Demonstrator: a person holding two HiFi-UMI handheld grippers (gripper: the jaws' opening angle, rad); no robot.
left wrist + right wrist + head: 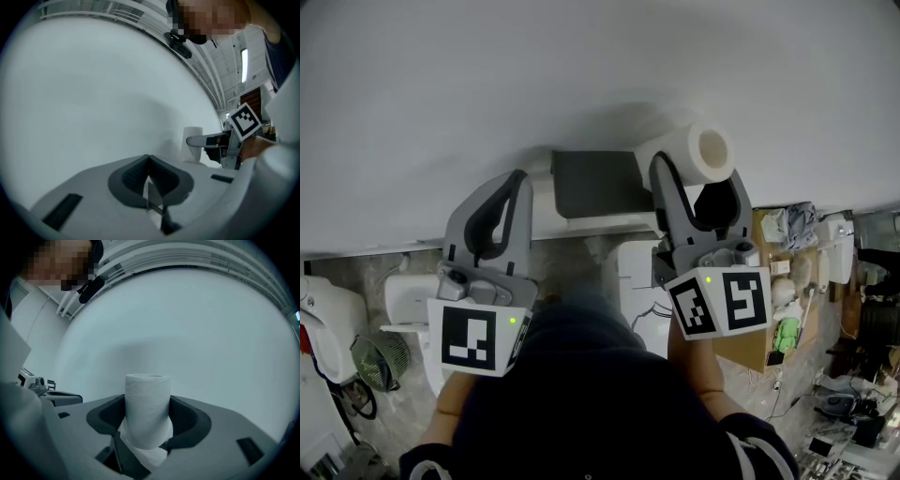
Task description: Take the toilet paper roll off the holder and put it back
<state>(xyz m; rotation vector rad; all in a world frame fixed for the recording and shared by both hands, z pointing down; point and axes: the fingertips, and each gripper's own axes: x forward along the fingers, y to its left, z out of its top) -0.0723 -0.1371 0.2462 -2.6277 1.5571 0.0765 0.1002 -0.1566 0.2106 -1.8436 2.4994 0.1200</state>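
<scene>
We face a broad, smooth white wall (487,94) with a matte finish. A flat, dark grey rectangular holder (595,183) is fixed to it above a thin white ledge (581,223).

Our left gripper (517,183) is made of grey moulded plastic with curved arms. Its ribbed dark pads (136,176) are pressed together with nothing between them, and it sits just left of the holder. Our right gripper (698,176) has the same shape and pinches the toilet paper roll (698,150) around its side, with a dark pad on each flank.

The roll is a soft white cylinder with a faintly embossed surface. Its hollow core points outward in the head view. In the right gripper view the roll (146,408) stands upright between the pads, slightly squeezed at the waist. It is off the holder, just beside the holder's right end and close to the wall.
</scene>
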